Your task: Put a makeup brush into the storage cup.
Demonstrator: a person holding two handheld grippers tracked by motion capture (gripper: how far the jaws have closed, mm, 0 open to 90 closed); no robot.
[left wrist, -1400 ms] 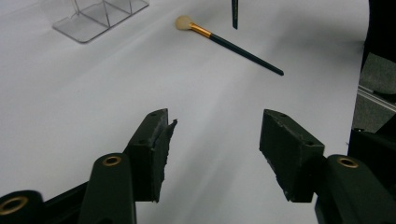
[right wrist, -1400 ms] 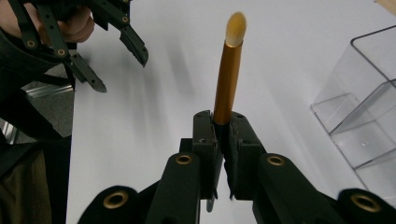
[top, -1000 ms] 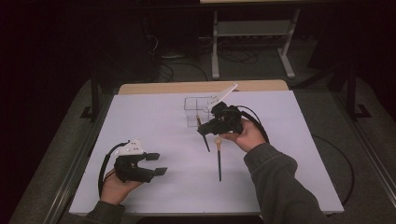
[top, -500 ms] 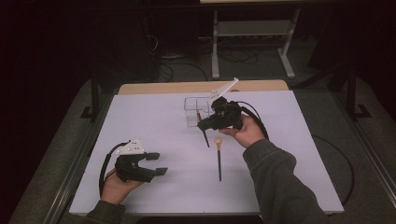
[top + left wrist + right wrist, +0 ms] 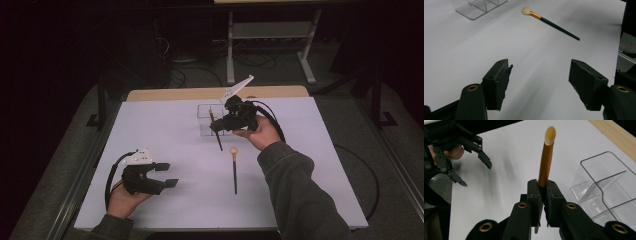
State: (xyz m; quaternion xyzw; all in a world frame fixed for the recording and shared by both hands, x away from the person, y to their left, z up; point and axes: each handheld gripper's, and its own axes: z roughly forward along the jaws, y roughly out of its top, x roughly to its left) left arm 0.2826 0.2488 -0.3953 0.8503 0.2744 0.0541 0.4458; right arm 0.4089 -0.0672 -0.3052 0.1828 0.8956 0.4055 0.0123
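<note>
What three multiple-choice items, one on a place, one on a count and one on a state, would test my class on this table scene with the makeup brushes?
1. Where does the dark-handled makeup brush with the cream head lie?
A. Inside the organiser
B. On the white table sheet
C. On the floor

2. How many makeup brushes are in sight?
A. Two
B. Four
C. Six

3. How does the right hand-held gripper stand?
A. Open and empty
B. Lying on the table
C. Shut on the gold-ferruled makeup brush

Key: 1 B, it lies flat on the sheet, apart from the clear plastic organiser box. 2 A, one lies on the sheet and one is held. 3 C, the jaws clamp the gold shaft, while the left hand-held gripper stands open with nothing between its jaws.
</note>
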